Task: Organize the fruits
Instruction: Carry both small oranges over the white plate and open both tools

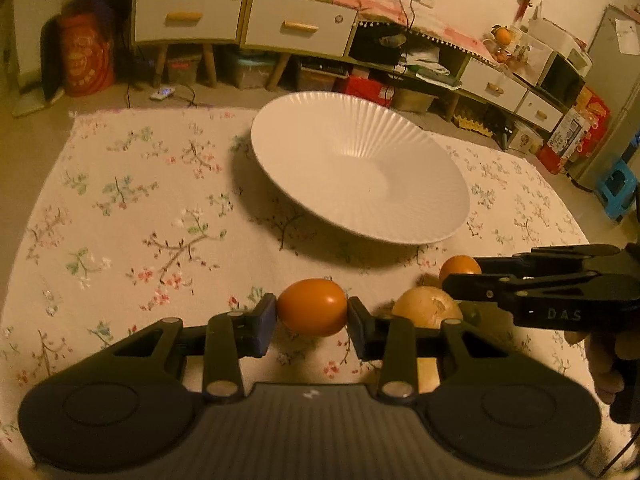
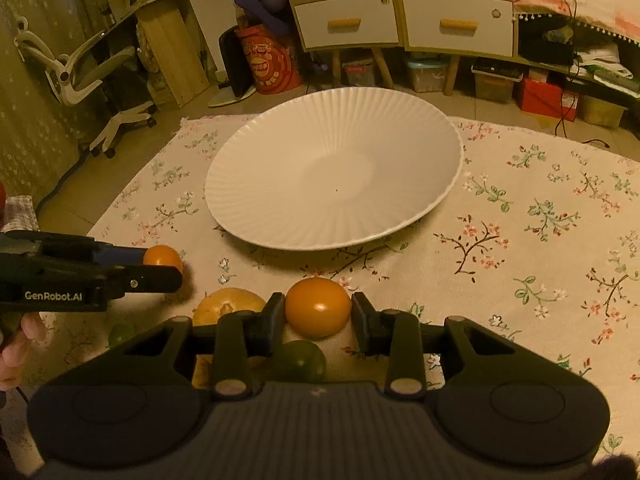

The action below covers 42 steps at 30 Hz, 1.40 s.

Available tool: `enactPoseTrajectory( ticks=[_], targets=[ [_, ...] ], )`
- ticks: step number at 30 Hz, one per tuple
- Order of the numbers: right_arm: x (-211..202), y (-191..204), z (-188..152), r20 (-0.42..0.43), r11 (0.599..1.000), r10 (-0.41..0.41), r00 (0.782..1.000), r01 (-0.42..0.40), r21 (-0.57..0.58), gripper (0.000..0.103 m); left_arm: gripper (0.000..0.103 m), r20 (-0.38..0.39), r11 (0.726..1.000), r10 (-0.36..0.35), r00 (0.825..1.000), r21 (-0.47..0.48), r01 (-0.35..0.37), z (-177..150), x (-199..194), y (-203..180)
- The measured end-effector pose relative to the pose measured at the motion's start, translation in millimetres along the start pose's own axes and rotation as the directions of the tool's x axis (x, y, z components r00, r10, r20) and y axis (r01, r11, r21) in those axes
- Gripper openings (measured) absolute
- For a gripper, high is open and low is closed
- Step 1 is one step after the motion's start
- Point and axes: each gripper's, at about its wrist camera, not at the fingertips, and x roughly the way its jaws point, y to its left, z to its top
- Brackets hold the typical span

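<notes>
My left gripper (image 1: 312, 312) is shut on an orange fruit (image 1: 312, 306), near the table's front. My right gripper (image 2: 318, 312) is shut on another orange fruit (image 2: 318, 307). Each gripper shows in the other's view: the right one (image 1: 460, 276) with its orange fruit (image 1: 460, 266), the left one (image 2: 168, 266) with its orange fruit (image 2: 162, 258). A pale yellow fruit (image 1: 426, 308) (image 2: 228, 304) lies between the grippers. A green fruit (image 2: 300, 360) lies under my right gripper, another green fruit (image 2: 120, 334) to its left. The white ribbed plate (image 1: 360, 168) (image 2: 336, 172) stands empty beyond them.
The floral tablecloth (image 1: 140, 220) (image 2: 540, 240) covers the table. Cabinets with drawers (image 1: 240, 20) and storage boxes stand behind. An office chair (image 2: 80, 76) stands at the far left and a blue stool (image 1: 618, 188) at the right.
</notes>
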Motion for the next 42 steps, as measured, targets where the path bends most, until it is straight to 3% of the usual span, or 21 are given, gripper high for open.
enactPoseTrajectory(
  ticks=[9,19,29,42],
  targets=[
    [-22,-2,14,0.071,1.000,0.000,0.997,-0.001,0.005,0.032,0.043,0.066,0.999,-0.022,0.998,0.028,0.021,20,-18,-16],
    [-7,-8,56,0.144,0.999,-0.010,0.990,0.017,-0.052,0.032,0.043,0.109,0.987,-0.045,0.993,0.158,0.027,58,16,-41],
    [32,-36,66,0.105,0.999,-0.047,0.993,0.047,0.006,0.032,0.043,0.059,0.987,-0.016,0.998,0.160,0.006,67,65,-31],
    [38,-33,64,0.093,0.997,-0.056,0.994,0.060,-0.038,0.033,0.044,0.058,0.983,-0.011,0.998,0.182,0.001,69,72,-31]
  ],
)
